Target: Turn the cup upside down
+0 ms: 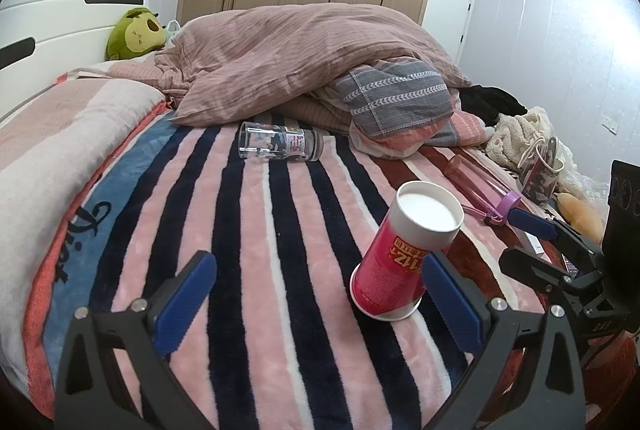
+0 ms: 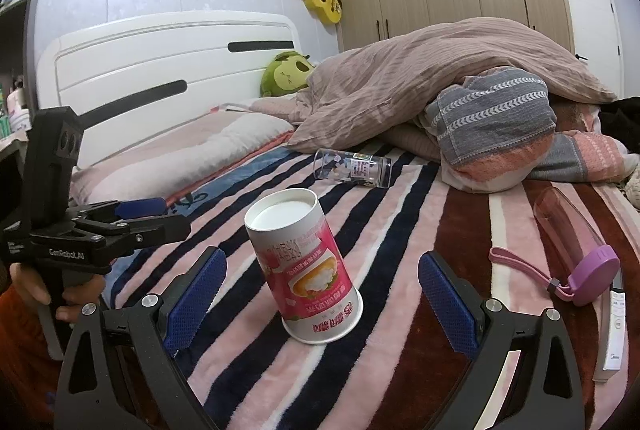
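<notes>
A pink and white paper cup [image 1: 394,262] stands upside down on the striped blanket [image 1: 256,230], its white base up and slightly tilted. It also shows in the right wrist view [image 2: 308,270]. My left gripper [image 1: 320,294] is open and empty, its right finger close beside the cup. My right gripper [image 2: 322,294] is open and empty, with the cup standing between its fingers, touching neither. The left gripper shows at the left of the right wrist view [image 2: 136,211], and the right gripper at the right of the left wrist view [image 1: 536,226].
A clear glass [image 1: 280,146] lies on its side further up the bed. A pink bottle with a purple lid [image 2: 576,250] lies to the right, a white remote [image 2: 614,334] beside it. A bunched duvet [image 1: 304,57] and a green plush toy [image 1: 136,33] lie behind.
</notes>
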